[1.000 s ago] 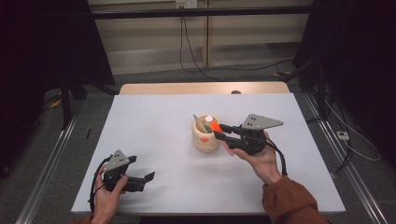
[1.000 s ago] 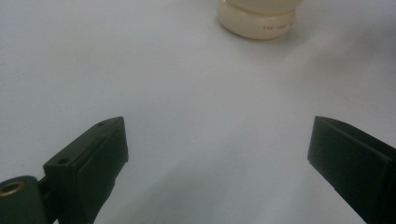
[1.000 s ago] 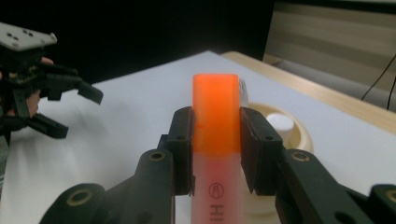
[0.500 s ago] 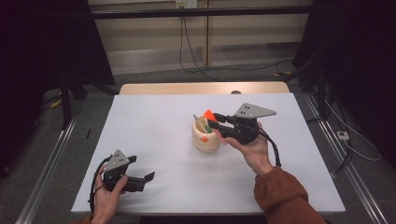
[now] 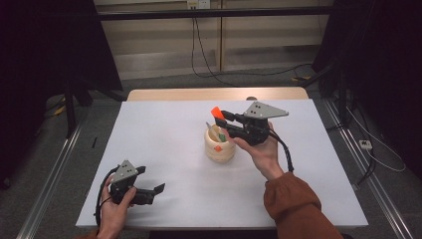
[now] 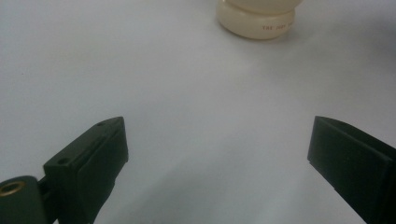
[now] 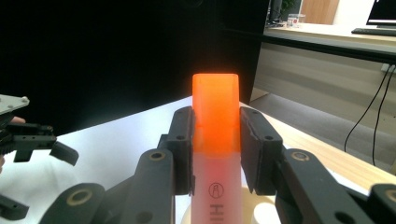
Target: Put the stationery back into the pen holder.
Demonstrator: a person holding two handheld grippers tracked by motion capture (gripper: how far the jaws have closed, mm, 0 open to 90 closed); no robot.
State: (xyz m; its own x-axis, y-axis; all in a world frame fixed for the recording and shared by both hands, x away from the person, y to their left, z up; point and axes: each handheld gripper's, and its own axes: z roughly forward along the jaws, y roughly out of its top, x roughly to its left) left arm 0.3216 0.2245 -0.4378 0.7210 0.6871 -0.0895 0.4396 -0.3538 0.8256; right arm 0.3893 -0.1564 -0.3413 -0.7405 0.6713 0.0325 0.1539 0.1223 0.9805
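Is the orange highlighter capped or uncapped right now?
Capped. In the right gripper view the orange cap sits on the highlighter, clamped between the right gripper jaws above the cream holder.

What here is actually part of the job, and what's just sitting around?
Part of the job:
- orange highlighter, clamped in the right gripper
- cream pen pot, directly below the highlighter
- pen in the pot

Just there:
- left gripper, jaws open, resting on the white table
- cables on the floor behind the table
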